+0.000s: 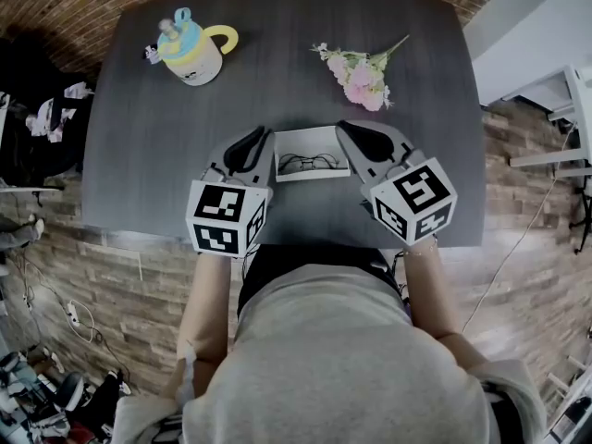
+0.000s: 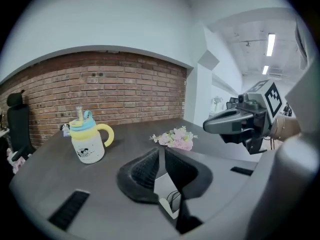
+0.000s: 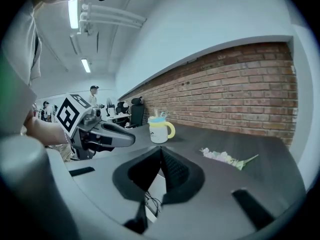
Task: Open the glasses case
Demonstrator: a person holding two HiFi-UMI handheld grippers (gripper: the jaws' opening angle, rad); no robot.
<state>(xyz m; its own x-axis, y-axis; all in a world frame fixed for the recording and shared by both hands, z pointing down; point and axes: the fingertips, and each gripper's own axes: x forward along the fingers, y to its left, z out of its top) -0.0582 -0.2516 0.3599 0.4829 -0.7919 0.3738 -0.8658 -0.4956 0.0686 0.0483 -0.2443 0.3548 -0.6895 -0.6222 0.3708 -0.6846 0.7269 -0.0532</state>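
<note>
Overhead, open glasses case (image 1: 314, 141) whole; gripper views glimpse it behind closed fingers (image 2: 142, 171)

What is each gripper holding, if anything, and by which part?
Nothing: the left gripper and right gripper are both shut and empty, above the open glasses case.

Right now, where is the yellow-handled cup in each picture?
Head view: cup at the table's far left.
Left gripper view: cup at left, mid-height.
Right gripper view: cup near centre.
Shared landmark: pink flowers, always to its right.
</note>
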